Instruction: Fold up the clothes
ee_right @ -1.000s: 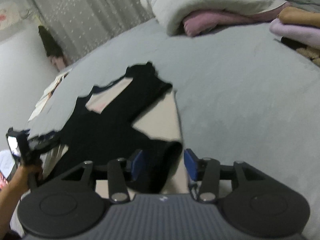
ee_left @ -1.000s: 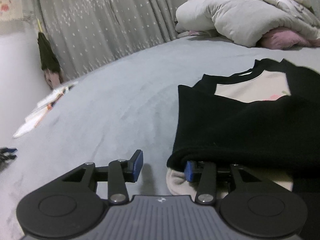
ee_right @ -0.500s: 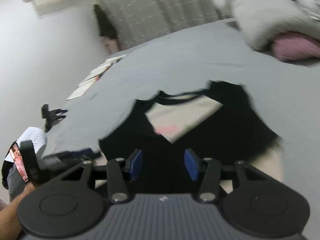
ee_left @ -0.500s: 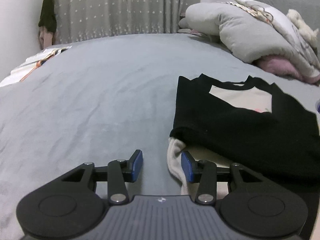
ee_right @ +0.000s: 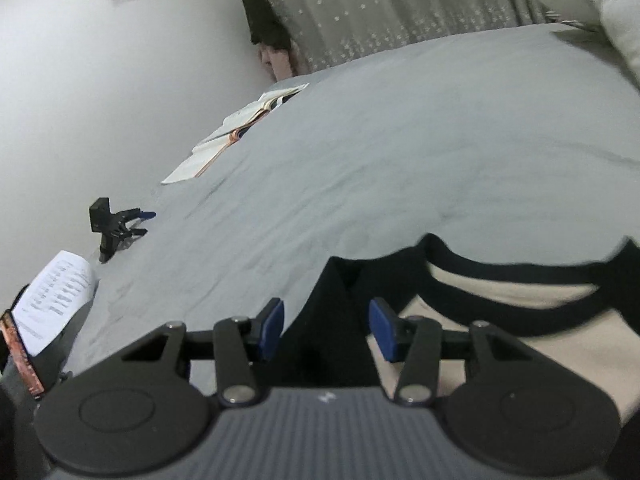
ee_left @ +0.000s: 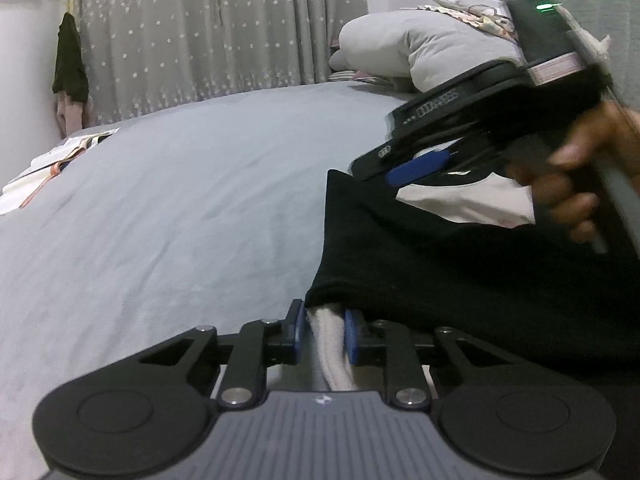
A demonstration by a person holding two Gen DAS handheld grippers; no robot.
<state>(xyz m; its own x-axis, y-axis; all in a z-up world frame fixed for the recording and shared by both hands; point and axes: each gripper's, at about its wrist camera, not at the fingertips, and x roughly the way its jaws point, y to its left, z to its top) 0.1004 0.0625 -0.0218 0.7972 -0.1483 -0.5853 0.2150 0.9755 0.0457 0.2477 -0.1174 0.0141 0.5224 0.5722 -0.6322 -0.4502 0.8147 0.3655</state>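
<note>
Big grey bed filling both views, sheet lightly creased. Behind it, a star-dotted grey curtain; off to the far right in the left wrist view, a heap of pale quilt. Against the wall, a dark garment hanging in the corner. Open book lying at the bed's far edge, pages up.

On to the task's thing: black and cream shirt lying flat on the bed, already doubled over, black layer on top, cream panel showing near the black-trimmed neckline. At the near corner, a cream fold poking out from under the black edge.

Left tool low over that corner, blue pads on either side of the cream fold, closing in on it right now, cloth squarely between them, pads about touching it.

Right tool further along the shirt's far left corner, standing apart, black cloth in the gap but not pinched. Same tool seen from the left wrist view, tilted down over the shirt's upper edge, gripped by a hand, blurred.

Smaller bits: a spare black gripper device lying on the bed near its left edge, a printed sheet of paper just beside that edge.
</note>
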